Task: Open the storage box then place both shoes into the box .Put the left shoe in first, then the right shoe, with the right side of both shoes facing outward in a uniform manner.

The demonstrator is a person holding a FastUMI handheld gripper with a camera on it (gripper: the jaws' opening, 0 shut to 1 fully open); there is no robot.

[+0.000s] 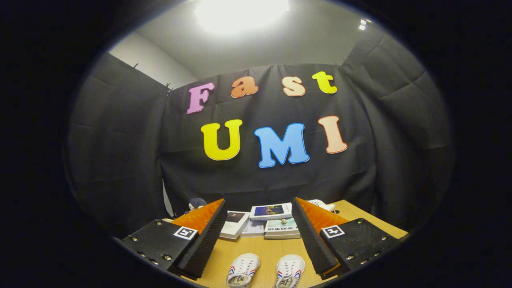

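Gripper (259, 240) hangs over the worktop (256, 250) with its fingers spread wide and nothing between them. The two shoes (266, 272) sit side by side near the worktop's close edge, in the gap between the fingers and a touch below the tips. Long axes run along the gripper's own line. Books (264, 224) lie beyond, toward the far edge. No storage box spotted yet.

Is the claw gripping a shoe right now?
No. The claw is open, and both shoes lie untouched on the table between its fingers.
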